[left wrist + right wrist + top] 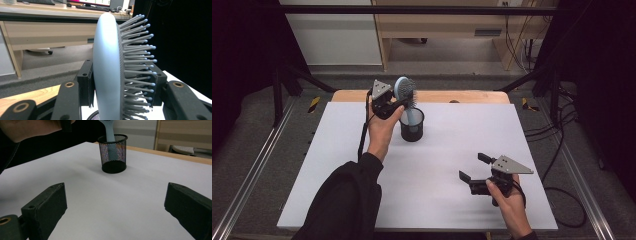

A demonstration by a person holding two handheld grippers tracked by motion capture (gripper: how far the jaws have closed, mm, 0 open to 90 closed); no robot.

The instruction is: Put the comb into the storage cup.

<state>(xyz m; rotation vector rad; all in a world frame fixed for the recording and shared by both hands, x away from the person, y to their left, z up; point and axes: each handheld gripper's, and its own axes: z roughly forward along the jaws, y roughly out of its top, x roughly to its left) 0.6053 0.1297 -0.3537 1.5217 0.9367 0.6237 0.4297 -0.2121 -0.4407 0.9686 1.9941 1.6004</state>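
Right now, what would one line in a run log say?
left gripper: jaws shut on hairbrush head | handle in mesh cup | right gripper: jaws open, holding nothing, over white table

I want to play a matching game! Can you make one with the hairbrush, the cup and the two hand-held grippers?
Things:
1. hairbrush
2. mesh cup
3. left hand-held gripper
4. right hand-held gripper

States:
A. open, jaws holding nothing
B. black, standing on the white table
C. shut on the brush head
D. pale blue, handle down in the cup

Pairs: 1-D, 2-B, 3-C, 4-A
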